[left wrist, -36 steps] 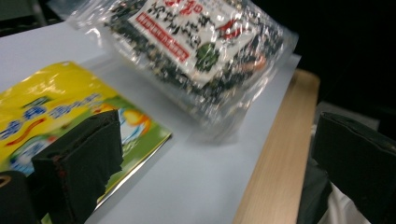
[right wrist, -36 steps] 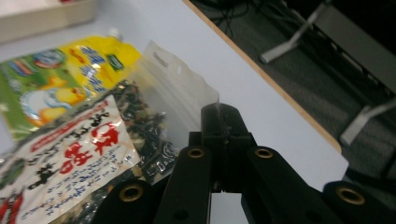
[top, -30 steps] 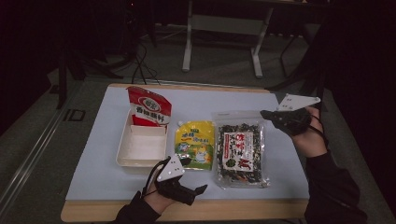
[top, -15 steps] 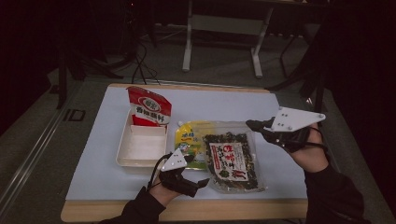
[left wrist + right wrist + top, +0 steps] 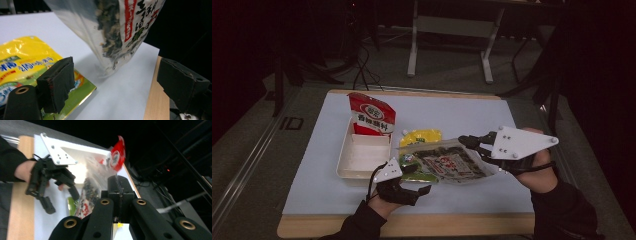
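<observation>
My right gripper (image 5: 465, 142) is shut on the top edge of a clear bag of dark dried food (image 5: 447, 162) with a red label. It holds the bag tilted above the mat, over a yellow-green pouch (image 5: 419, 137). In the right gripper view the bag (image 5: 90, 192) hangs from my shut jaws (image 5: 118, 187). My left gripper (image 5: 419, 179) stands open near the front edge, and its jaws have just been closing a little with nothing pressed between them. In the left gripper view one jaw lies over the yellow pouch (image 5: 22, 65), and the bag (image 5: 120, 30) hangs ahead.
A white tray (image 5: 362, 155) sits left of the pouch, with a red snack pouch (image 5: 372, 115) leaning at its far end. A pale mat (image 5: 452, 107) covers the wooden table (image 5: 412, 225). Metal stand legs and cables lie on the dark floor behind.
My right gripper has carried the clear bag up off the mat and leftwards over the yellow pouch. My left gripper has edged towards the pouch, with its jaws slightly narrower.
</observation>
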Demonstrator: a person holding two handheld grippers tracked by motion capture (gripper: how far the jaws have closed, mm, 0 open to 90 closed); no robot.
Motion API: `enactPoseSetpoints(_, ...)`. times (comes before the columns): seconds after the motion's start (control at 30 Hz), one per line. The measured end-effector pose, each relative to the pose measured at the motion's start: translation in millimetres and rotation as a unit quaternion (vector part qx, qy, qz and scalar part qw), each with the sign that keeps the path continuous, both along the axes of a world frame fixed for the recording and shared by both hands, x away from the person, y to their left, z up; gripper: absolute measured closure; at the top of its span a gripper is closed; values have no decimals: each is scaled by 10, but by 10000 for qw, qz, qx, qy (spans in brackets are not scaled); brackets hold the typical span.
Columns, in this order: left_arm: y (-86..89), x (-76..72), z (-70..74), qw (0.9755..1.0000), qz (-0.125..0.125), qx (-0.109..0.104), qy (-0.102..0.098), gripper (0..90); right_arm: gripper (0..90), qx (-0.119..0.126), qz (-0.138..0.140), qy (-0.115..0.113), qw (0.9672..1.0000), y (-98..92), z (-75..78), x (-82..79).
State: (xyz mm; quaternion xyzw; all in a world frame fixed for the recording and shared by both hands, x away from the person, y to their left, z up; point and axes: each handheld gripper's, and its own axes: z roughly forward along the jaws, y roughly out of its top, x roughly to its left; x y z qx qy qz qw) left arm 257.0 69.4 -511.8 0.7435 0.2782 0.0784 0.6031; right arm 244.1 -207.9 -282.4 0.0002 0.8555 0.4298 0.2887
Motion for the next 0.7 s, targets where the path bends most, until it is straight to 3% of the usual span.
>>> enactPoseSetpoints(0.13,117,0,45,9997,-8,-223,-55,157,900,64,185,11,9998,47,72,-35)
enactPoseSetpoints(0.23,181,2,89,9979,-353,-539,-66,158,900,82,286,44,9995,79,99,-40)
enactPoseSetpoints(0.27,181,2,89,9979,-353,-539,-66,186,900,82,286,44,9995,79,99,-40)
enactPoseSetpoints(0.3,191,-14,126,9955,-656,-682,-103,186,900,87,321,90,9994,93,96,-38)
enactPoseSetpoints(0.33,177,-43,161,9936,-908,-646,-207,345,900,33,344,134,9993,132,58,-35)
enactPoseSetpoints(0.4,161,-77,179,9939,-944,-499,-274,432,900,-8,285,121,9995,142,29,-19)
enactPoseSetpoints(0.43,165,-82,181,9922,-1105,-522,-245,552,900,22,212,122,9997,130,22,1)
enactPoseSetpoints(0.5,146,-117,206,9928,-1088,-389,-321,707,900,102,195,267,9994,88,10,53)
enactPoseSetpoints(0.53,134,-126,218,9919,-1186,-309,-339,745,900,122,138,275,9995,72,-5,76)
enactPoseSetpoints(0.57,121,-143,233,9926,-1144,-206,-357,761,900,140,76,326,9993,53,-20,97)
enactPoseSetpoints(0.6,114,-148,252,9929,-1142,-183,-265,766,900,177,62,379,9991,29,-35,118)
enactPoseSetpoints(0.67,114,-148,252,9929,-1142,-183,-265,774,900,222,29,430,9988,6,-53,139)
enactPoseSetpoints(0.7,82,-179,329,9940,-1057,70,-264,783,900,316,-79,546,9980,-50,-91,197)
